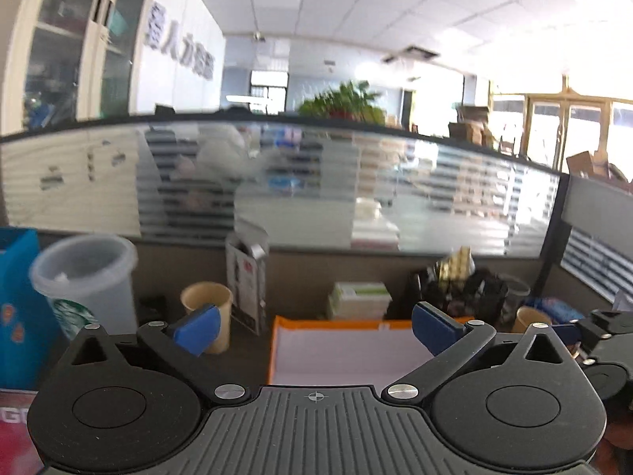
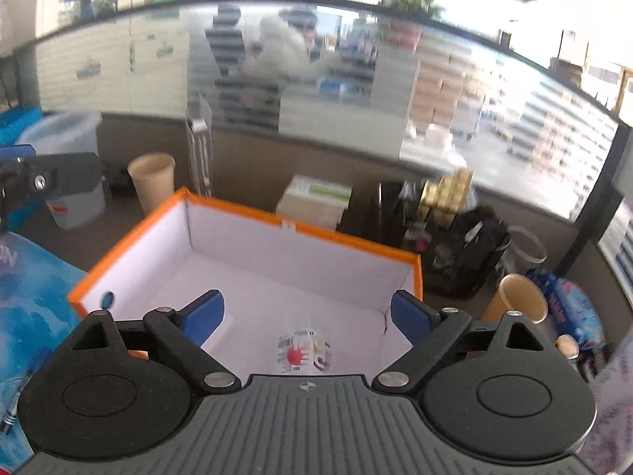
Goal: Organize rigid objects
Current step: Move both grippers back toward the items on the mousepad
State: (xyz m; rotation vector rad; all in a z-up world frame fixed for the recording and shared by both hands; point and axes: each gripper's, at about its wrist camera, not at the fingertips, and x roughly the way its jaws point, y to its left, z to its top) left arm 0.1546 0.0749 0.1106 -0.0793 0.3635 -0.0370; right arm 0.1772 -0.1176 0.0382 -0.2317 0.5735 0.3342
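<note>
An orange box (image 2: 316, 231) with a white inside stands open on the desk; it also shows in the left wrist view (image 1: 328, 322). A small clear item with a red and white label (image 2: 302, 350) lies on its floor near the front. My right gripper (image 2: 306, 318) is open and empty, held above the box's near part. My left gripper (image 1: 314, 326) is open and empty, in front of the box's near wall. The left gripper's side shows at the left edge of the right wrist view (image 2: 43, 180).
A clear plastic cup (image 1: 89, 277) and a blue bag (image 1: 16, 304) stand at left. Paper cups (image 1: 207, 304) (image 2: 518, 297) flank the box. A carton (image 1: 247, 277), stacked boxes (image 2: 316, 198) and a black organizer (image 2: 459, 249) line the glass partition. A blue packet (image 2: 569, 308) lies right.
</note>
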